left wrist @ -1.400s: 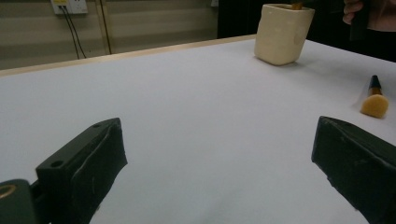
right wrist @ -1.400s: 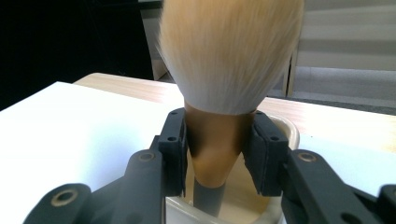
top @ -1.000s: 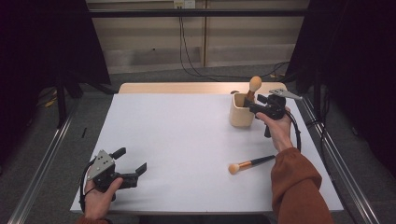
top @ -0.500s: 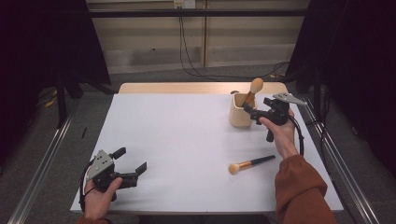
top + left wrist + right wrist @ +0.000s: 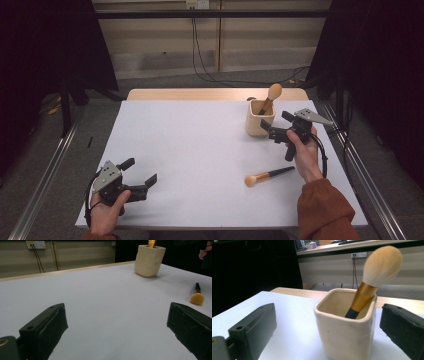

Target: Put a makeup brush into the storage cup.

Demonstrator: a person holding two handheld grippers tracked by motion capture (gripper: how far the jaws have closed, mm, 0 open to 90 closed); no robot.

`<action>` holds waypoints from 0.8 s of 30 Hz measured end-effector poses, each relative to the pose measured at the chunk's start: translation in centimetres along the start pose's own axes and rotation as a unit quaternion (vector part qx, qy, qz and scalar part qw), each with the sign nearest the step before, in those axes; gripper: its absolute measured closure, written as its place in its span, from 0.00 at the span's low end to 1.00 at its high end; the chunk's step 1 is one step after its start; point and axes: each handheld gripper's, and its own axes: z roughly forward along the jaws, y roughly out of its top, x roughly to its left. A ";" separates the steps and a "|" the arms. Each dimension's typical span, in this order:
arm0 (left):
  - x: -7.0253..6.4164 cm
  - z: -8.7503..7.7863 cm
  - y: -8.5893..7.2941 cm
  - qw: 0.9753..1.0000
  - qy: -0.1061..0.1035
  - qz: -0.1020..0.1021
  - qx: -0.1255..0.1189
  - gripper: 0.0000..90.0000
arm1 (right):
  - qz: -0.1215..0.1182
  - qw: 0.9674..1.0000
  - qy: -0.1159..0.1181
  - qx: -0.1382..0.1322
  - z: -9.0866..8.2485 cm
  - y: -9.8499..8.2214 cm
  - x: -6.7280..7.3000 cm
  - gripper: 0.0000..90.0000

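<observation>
The right gripper (image 5: 274,129) hangs just right of the cream square ceramic cup (image 5: 260,118) at the table's far right, its jaws just opened wide and empty; a gold-handled fluffy makeup brush (image 5: 270,97) leans inside the cup; a second, black-handled brush (image 5: 268,175) lies nearer on the white table (image 5: 200,150); the left gripper (image 5: 140,174) rests near left, jaws spread, empty.

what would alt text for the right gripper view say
A cream square cup stands close up on a white table, a makeup brush leaning bristles-up inside it. The right gripper frames it, jaws wide open, touching nothing.
</observation>
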 end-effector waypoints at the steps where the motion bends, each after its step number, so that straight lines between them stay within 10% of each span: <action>1: 0.1 0.0 0.0 1.000 -0.001 0.004 0.001 0.03 | -0.006 1.000 0.004 -0.001 -0.2 -0.1 0.3 0.00; 24: -0.4 -0.5 0.0 1.000 0.002 -0.002 -0.005 0.03 | -0.029 0.999 -0.022 0.016 -6.0 -2.9 2.2 0.00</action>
